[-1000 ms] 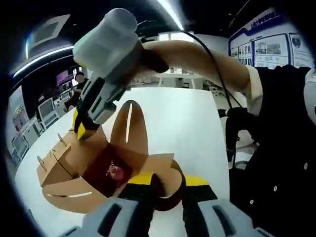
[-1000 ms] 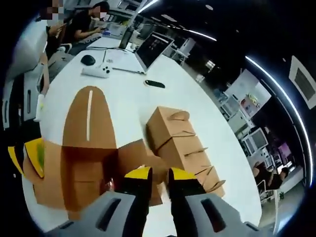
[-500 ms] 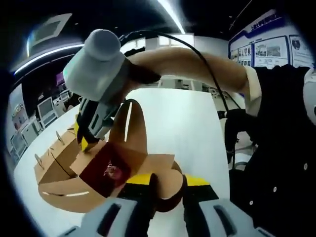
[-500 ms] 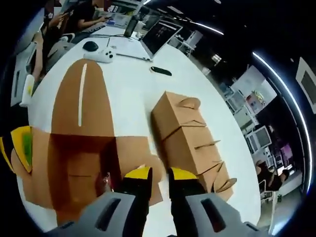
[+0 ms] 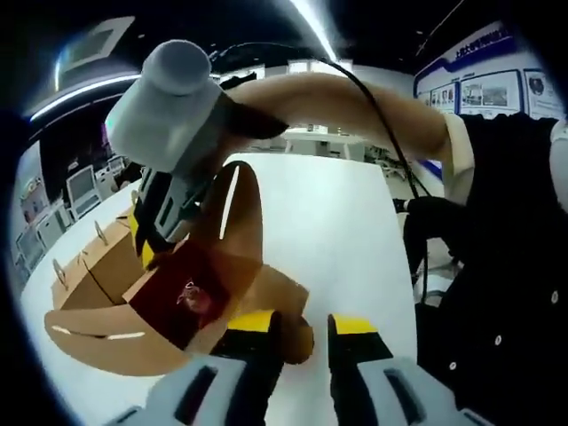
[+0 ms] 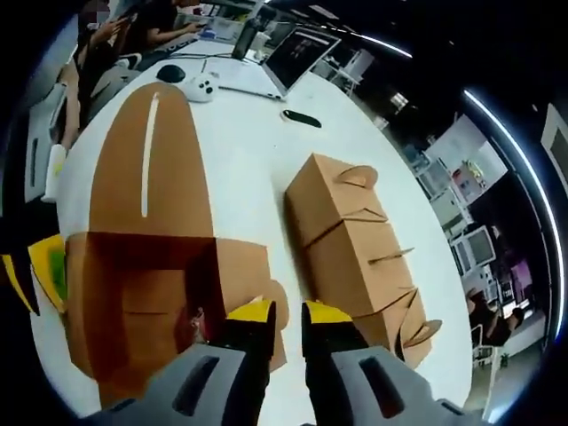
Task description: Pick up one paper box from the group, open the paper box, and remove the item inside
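A: While the open box (image 6: 142, 293) sat on the white bench (image 6: 248, 151), where did it lie from the fingers?

B: Just ahead of both. Right gripper (image 6: 286, 312) pinched a side flap at the near right edge; left gripper (image 5: 297, 321) was closed on the opposite flap.

A: Long axis?

B: Ran away from the right gripper, toward the far slotted lid. Brown card, dark interior, small item (image 5: 190, 295) inside. Right gripper looked nearer it. Closed boxes (image 6: 364, 248) stood to the right.

Right gripper (image 6: 286, 312) jaws pinch the open paper box (image 6: 146, 284) flap.
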Tool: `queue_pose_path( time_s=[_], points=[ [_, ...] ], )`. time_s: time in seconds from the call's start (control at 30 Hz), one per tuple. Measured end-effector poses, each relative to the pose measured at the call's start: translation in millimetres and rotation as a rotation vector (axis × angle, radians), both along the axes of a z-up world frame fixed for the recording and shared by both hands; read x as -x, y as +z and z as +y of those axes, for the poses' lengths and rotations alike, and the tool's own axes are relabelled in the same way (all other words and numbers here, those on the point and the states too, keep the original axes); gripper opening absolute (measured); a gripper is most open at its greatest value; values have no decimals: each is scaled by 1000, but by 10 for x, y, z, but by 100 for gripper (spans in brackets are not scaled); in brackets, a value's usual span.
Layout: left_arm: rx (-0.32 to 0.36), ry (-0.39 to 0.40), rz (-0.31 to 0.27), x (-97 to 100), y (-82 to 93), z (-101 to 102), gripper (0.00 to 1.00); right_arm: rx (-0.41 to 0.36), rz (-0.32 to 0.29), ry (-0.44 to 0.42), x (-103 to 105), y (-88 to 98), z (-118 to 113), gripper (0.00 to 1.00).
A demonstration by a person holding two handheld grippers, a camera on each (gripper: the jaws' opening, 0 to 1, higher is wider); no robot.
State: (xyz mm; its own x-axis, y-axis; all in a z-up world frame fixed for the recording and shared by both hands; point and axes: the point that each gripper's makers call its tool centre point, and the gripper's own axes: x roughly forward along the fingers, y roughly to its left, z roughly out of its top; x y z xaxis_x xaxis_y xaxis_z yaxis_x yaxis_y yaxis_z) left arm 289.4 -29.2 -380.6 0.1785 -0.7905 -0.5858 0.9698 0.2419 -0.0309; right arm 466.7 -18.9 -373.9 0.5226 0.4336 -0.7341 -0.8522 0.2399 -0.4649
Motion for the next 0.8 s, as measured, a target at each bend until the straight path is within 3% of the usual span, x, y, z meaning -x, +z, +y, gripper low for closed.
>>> queue_pose_path(
  time_s=[0.5,0.63,0.8],
  points=[
    [18,40,28,-57,-85,-13,24,17,0,2,-28,-30,2,8],
    [3,33,27,-31,-130,-21,24,15,-5,-7,-48,-17,-14,10],
    [18,27,14,26,-20,-20,24,-8,-19,-41,-83,48,-79,18]
  ],
)
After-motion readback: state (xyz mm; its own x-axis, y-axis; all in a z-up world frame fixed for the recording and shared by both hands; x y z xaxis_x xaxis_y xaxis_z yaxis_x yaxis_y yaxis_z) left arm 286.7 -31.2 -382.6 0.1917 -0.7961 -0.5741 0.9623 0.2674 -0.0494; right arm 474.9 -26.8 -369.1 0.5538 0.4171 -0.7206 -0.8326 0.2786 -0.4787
